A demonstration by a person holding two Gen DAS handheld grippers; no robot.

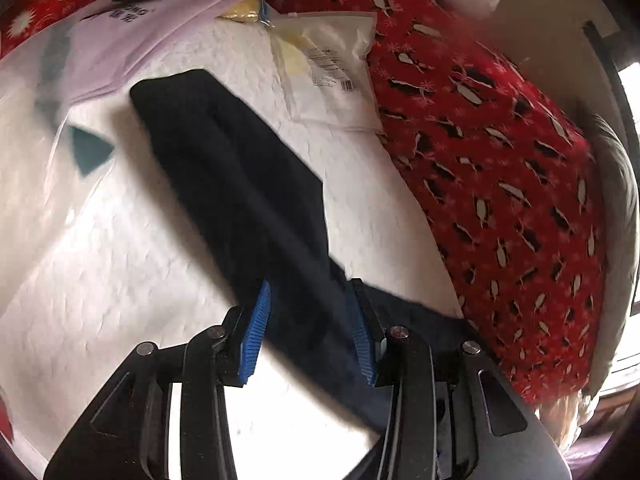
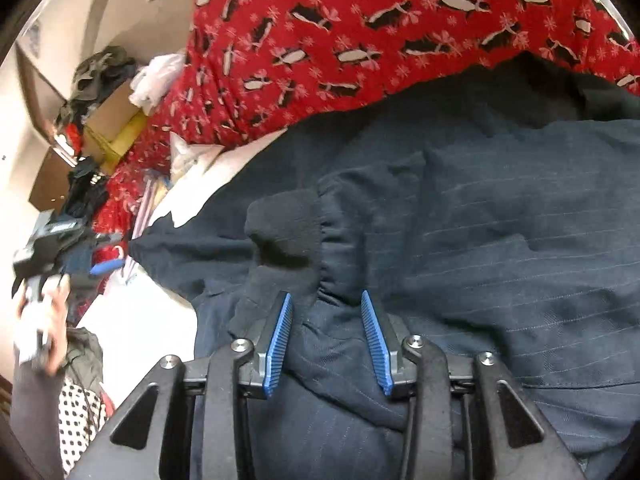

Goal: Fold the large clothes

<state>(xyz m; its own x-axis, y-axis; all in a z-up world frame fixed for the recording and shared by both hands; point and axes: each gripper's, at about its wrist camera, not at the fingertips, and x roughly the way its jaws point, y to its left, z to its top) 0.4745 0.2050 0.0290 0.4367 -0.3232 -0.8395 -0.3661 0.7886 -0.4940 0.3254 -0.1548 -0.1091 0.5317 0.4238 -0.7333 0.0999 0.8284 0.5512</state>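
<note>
A dark navy pinstriped garment [image 2: 500,240] lies spread on a white bed cover [image 1: 100,260]. In the left wrist view one long navy part [image 1: 248,184], like a trouser leg, stretches away across the bed. My left gripper [image 1: 308,300] is open, its blue pads on either side of this part near its wide end. My right gripper [image 2: 326,300] is open too, its blue pads astride a gathered elastic band and a black inner flap [image 2: 284,236] of the garment. Neither gripper pinches cloth. The left gripper also shows in the right wrist view [image 2: 72,256], held by a hand at far left.
A red blanket with a penguin pattern [image 1: 500,160] is bunched along the bed's far side, also in the right wrist view [image 2: 360,40]. A lilac folded top [image 1: 132,40] and a clear plastic bag [image 1: 332,68] lie on the bed. Cardboard boxes with clutter [image 2: 108,120] stand beyond.
</note>
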